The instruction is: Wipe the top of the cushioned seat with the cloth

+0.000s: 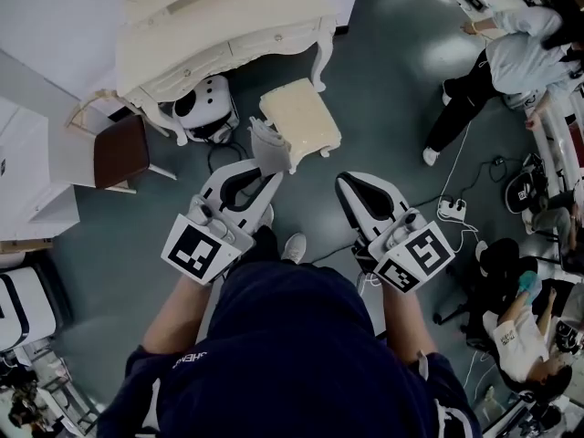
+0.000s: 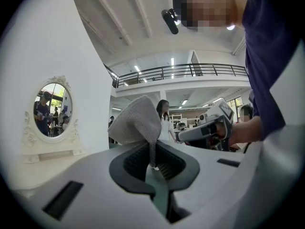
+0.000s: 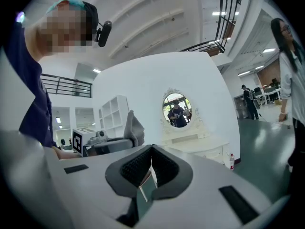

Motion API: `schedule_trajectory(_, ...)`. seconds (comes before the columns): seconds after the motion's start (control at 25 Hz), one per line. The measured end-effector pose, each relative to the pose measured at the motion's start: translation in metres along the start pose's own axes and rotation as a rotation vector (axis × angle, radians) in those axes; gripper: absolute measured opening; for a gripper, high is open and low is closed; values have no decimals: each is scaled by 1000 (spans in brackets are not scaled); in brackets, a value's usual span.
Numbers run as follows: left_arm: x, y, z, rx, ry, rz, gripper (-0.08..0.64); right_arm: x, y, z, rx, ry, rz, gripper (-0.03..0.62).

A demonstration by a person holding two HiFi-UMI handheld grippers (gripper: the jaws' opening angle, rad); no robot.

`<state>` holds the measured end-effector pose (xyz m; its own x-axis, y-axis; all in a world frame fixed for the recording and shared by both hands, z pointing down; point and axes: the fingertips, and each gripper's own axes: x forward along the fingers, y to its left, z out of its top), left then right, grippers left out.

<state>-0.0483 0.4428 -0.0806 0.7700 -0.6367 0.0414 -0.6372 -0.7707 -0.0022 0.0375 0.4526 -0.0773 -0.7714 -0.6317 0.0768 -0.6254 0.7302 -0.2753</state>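
Standing just short of the cushioned seat (image 1: 303, 115), the person holds both arms forward, forearms bare and bent at the elbow, one set of tongs in each hand. The left tongs (image 1: 262, 175) are clamped on the cloth (image 1: 266, 146), nipping one narrow fold of it. From the left gripper view the grey cloth (image 2: 138, 122) rises out of the pads as a puffed flap, its long axis running on past the tips and away from the person. It points toward the seat. Seen from above, the cloth overlaps the seat's near left corner, though I can't tell from here whether it touches the cushion or hangs over it.

The cream seat lies on the floor beside the white dressing bench (image 1: 228, 26), its longer side running away from the person and a little leftward.

The right tongs (image 1: 349, 183) sit level with the left ones and well to the right of the cloth. Their pads are pressed together with nothing between them (image 3: 151, 152).
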Motion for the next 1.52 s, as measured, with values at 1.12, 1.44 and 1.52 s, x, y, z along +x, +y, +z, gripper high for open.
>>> schedule_trajectory(1.12,114,205,-43,-82,72,-75,26,165,-148,14,86,72,-98,26)
schedule_trajectory(1.44,134,258,-50,-92,92,-118,26,205,-180,25,101,84,-156,26)
schedule_trajectory(1.52,137,268,-54,-95,101,-119,26,214,-186,24,110,90,-161,26)
